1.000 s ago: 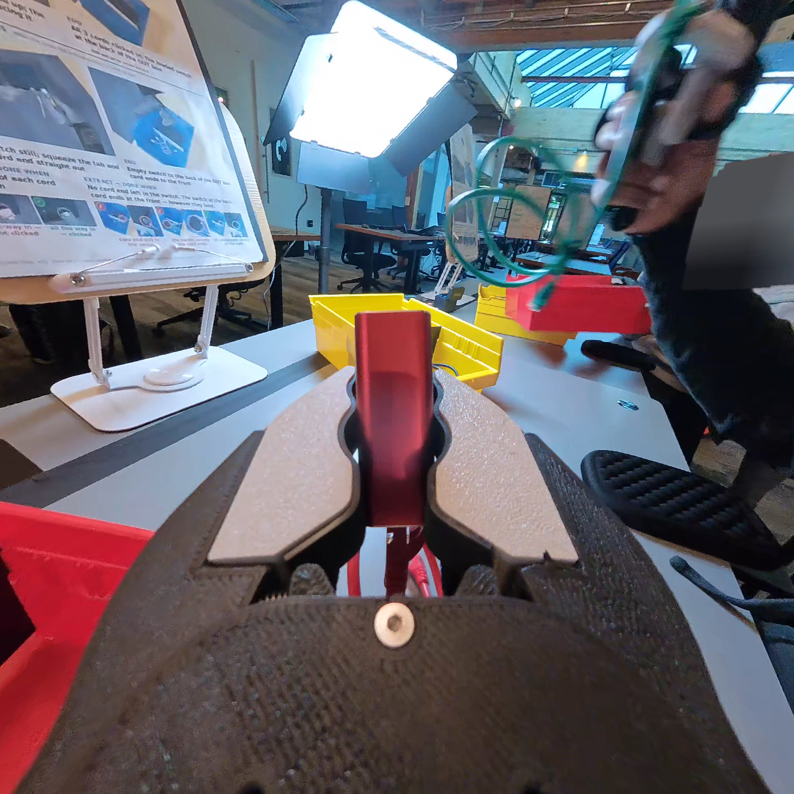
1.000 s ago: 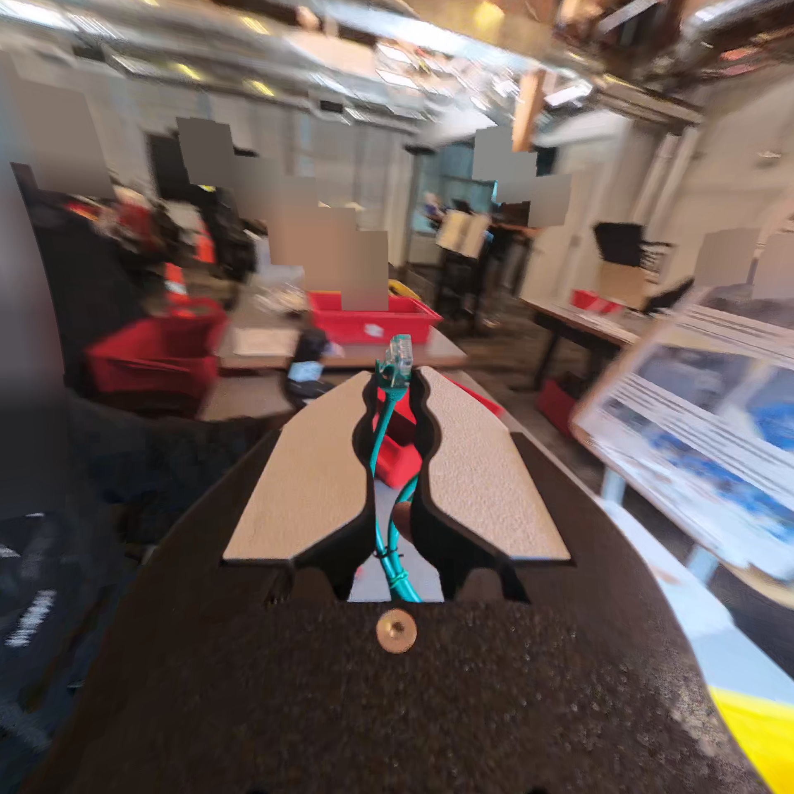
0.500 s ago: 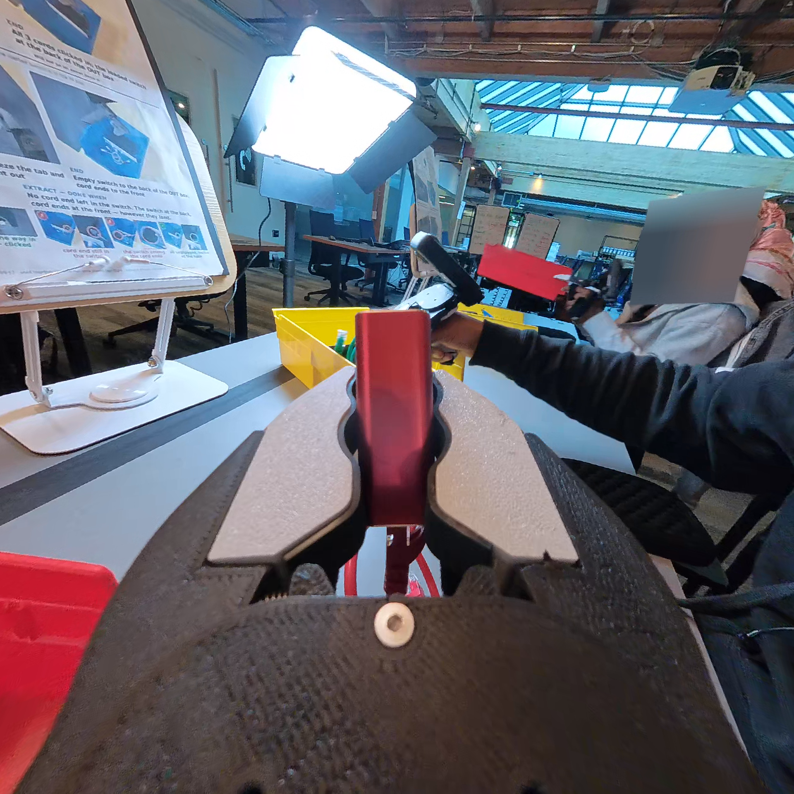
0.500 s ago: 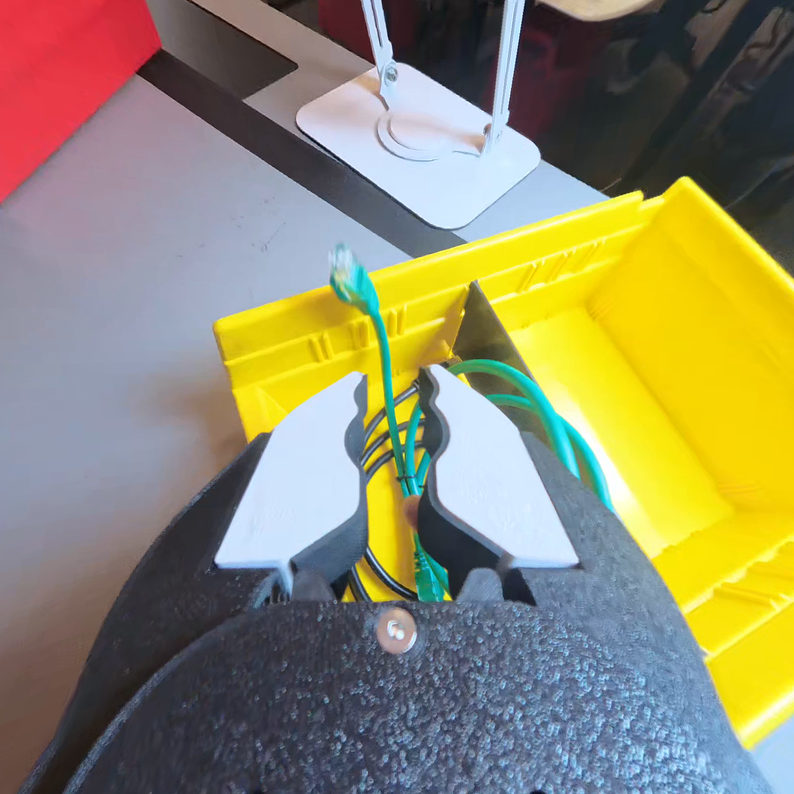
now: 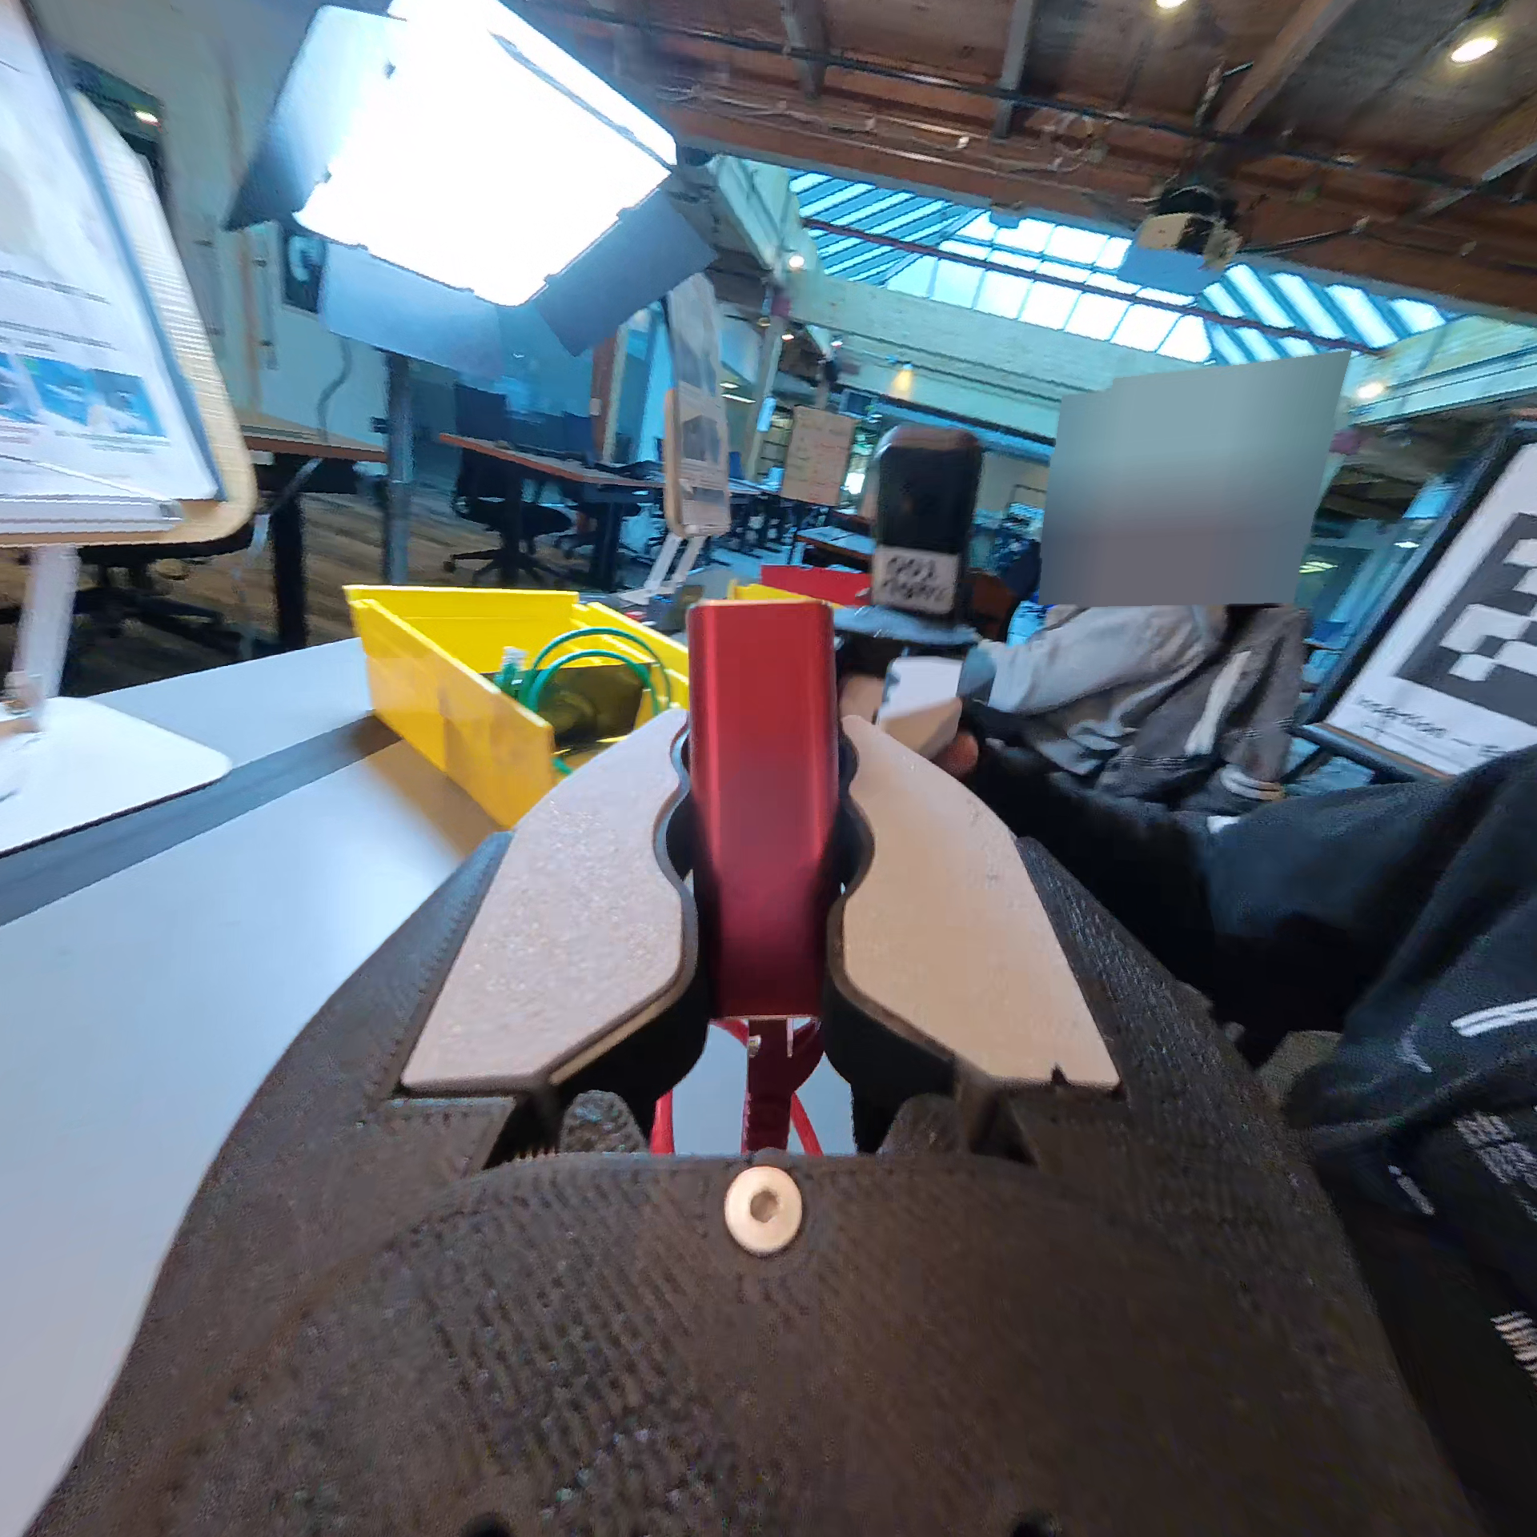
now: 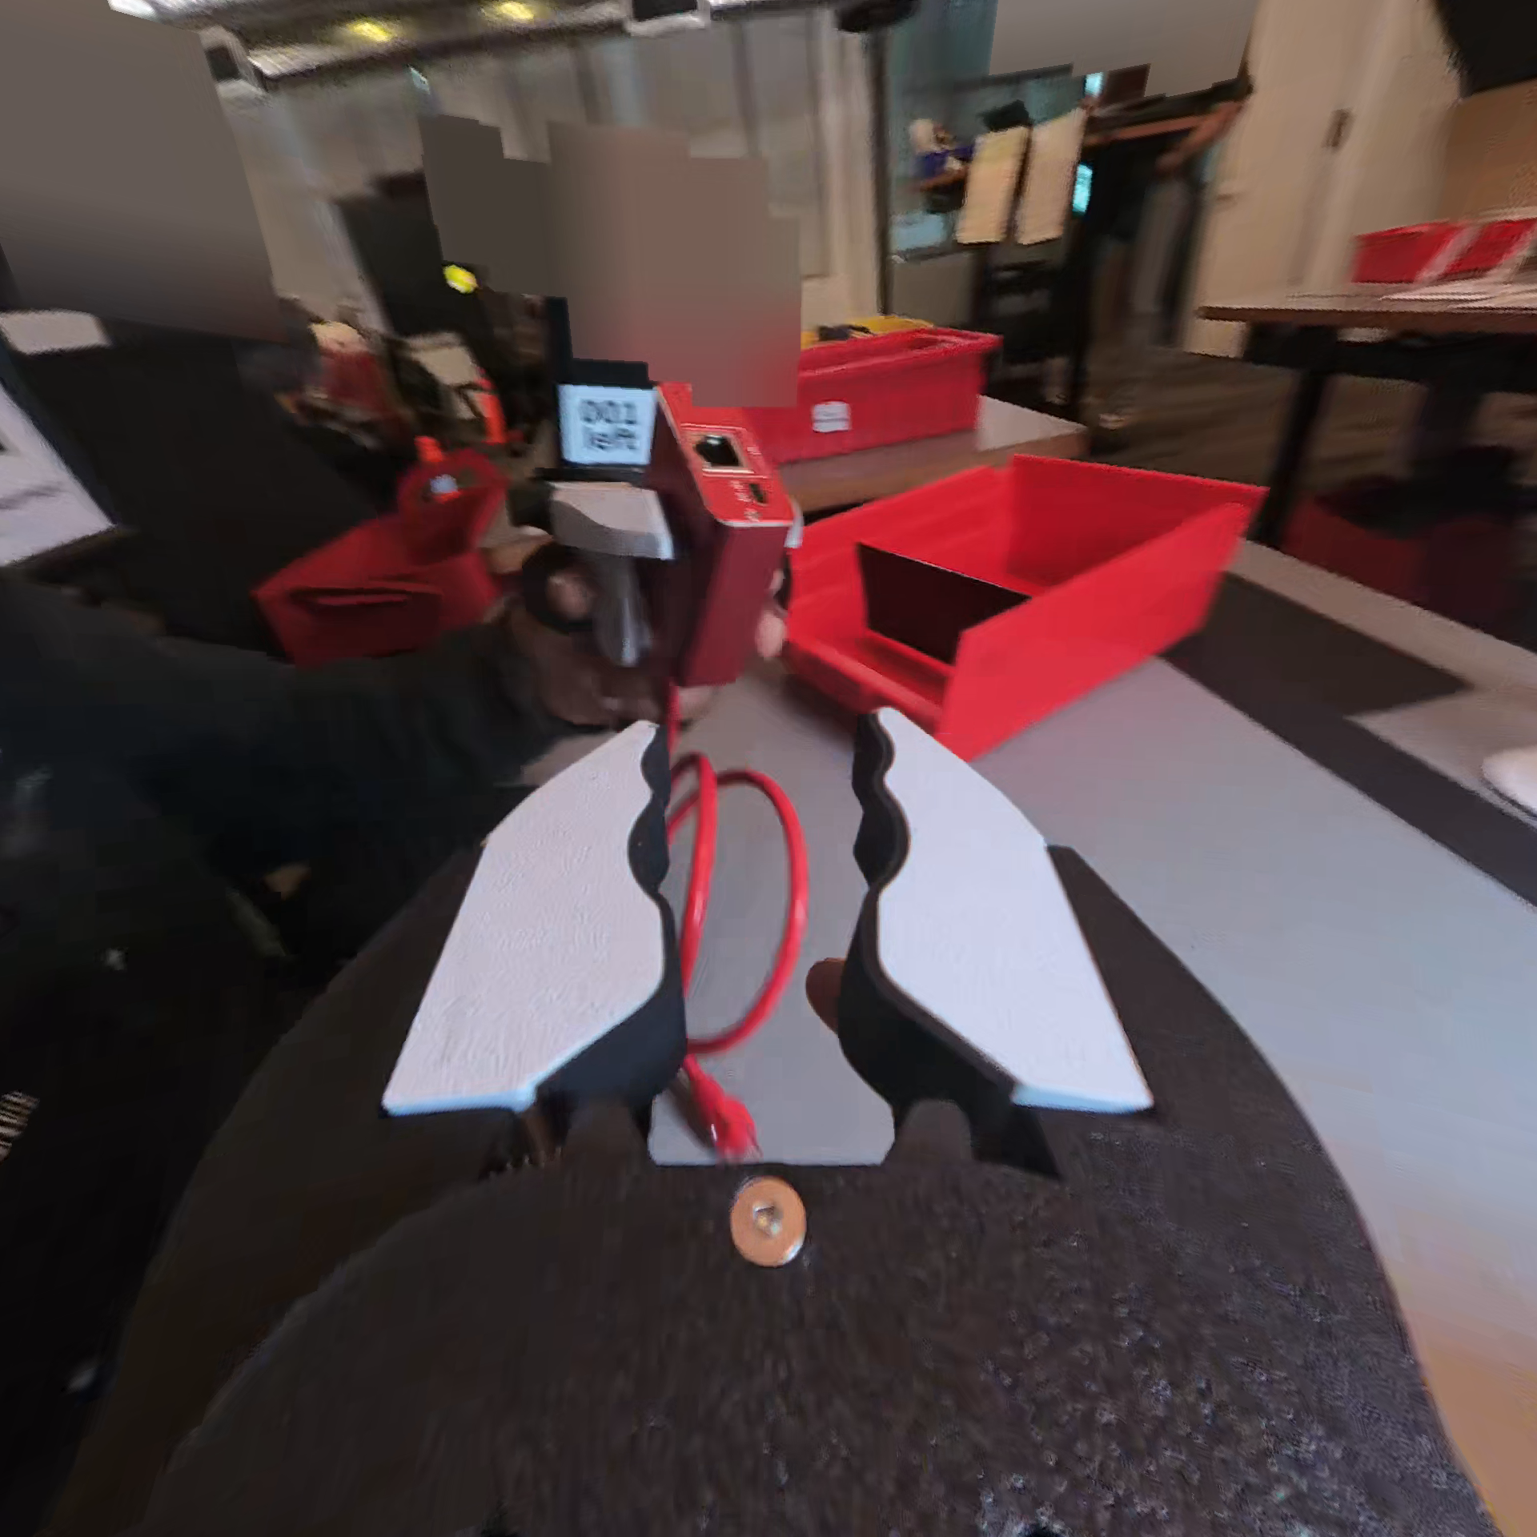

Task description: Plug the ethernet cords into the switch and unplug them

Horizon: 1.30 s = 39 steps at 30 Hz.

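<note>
Grey table (image 6: 1247, 956): left gripper (image 5: 761, 798) clamps red switch (image 5: 761, 798); right gripper (image 6: 761, 865) gapes empty over red cord (image 6: 748, 906). Advisable: pinch plug, press tab, pull straight.

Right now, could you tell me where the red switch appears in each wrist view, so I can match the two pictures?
Left wrist view: the red switch stands at centre frame, clamped upright between the left tongs.
Right wrist view: the same switch sits upper centre, held off the table, port face up.
Shared landmark: the red cord hanging below the switch, also seen in the left view.
</note>
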Each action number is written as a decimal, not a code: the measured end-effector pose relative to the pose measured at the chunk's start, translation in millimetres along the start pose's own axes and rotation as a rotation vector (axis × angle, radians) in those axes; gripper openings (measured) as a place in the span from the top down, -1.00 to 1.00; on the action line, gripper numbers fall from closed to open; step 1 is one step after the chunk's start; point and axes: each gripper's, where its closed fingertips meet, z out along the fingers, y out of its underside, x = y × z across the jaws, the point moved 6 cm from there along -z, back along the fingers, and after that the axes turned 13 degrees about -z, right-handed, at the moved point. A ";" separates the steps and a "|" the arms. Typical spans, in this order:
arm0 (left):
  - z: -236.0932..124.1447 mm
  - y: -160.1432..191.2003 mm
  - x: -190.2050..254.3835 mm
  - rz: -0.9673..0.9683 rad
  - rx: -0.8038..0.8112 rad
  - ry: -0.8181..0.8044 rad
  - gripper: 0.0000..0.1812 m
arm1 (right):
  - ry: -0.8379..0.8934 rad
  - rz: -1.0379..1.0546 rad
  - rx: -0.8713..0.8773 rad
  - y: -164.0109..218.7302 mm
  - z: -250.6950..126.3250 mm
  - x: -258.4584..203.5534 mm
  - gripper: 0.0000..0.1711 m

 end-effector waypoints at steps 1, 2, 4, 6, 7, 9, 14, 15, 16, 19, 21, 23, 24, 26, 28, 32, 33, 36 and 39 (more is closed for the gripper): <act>4.3 2.5 4.3 -0.011 -0.002 0.030 0.68 | -0.053 0.029 0.045 2.2 13.6 -8.7 0.51; 8.2 5.4 7.9 -0.019 -0.005 0.053 0.68 | -0.106 0.074 0.077 4.0 25.3 -15.3 0.50; 13.8 11.9 13.6 -0.020 -0.014 0.089 0.68 | -0.195 0.152 0.114 4.8 39.9 -23.6 0.63; 13.9 14.3 16.9 -0.003 -0.013 0.113 0.69 | -0.198 0.135 0.120 3.3 40.7 -23.0 0.72; 14.4 17.0 16.0 0.009 -0.044 0.102 0.68 | -0.200 0.106 0.084 3.2 38.9 -22.5 0.72; 16.0 23.7 14.5 0.046 -0.123 0.087 0.68 | -0.184 0.034 0.007 0.9 32.2 -21.8 0.72; 16.4 31.3 12.5 0.110 -0.266 0.070 0.66 | -0.160 -0.073 -0.306 -3.3 11.5 -20.4 0.73; 17.8 33.9 12.3 0.136 -0.291 0.056 0.69 | -0.155 -0.102 -0.345 -3.8 9.9 -22.0 0.73; 18.9 37.3 13.2 0.179 -0.323 0.049 0.70 | -0.157 -0.121 -0.391 -2.7 8.8 -24.0 0.72; 20.1 35.2 14.5 0.241 -0.308 0.008 0.70 | -0.087 -0.171 -0.369 -4.7 7.1 -23.9 0.72; 18.2 27.1 11.5 0.217 -0.240 -0.008 0.70 | 0.028 -0.156 -0.277 -12.1 4.3 -20.6 0.72; 14.3 21.1 6.0 0.193 -0.191 -0.027 0.70 | 0.112 -0.125 -0.204 -20.2 -1.6 -27.8 0.66; 12.0 18.2 3.5 0.177 -0.172 -0.030 0.70 | 0.138 -0.116 -0.184 -22.8 -2.9 -36.7 0.62; 8.7 12.7 -1.8 0.150 -0.146 -0.044 0.70 | 0.128 -0.087 -0.119 -24.6 2.6 -64.6 0.62; 9.4 7.8 -6.8 0.139 -0.131 -0.061 0.70 | 0.081 0.003 -0.068 -13.2 21.4 -91.2 0.62; 16.7 -1.4 -3.2 0.095 -0.088 -0.031 0.70 | 0.248 0.015 -0.070 30.7 45.2 -73.0 0.51; 17.4 -2.2 -0.3 0.096 -0.079 -0.025 0.70 | 0.271 0.025 -0.048 31.5 43.8 -62.2 0.48; 16.1 -4.5 8.0 0.088 -0.059 0.006 0.71 | 0.266 -0.030 0.033 21.0 38.1 -36.7 0.44; 14.4 -6.6 11.8 0.066 -0.039 0.037 0.70 | 0.146 0.003 0.130 10.8 37.9 -28.7 0.60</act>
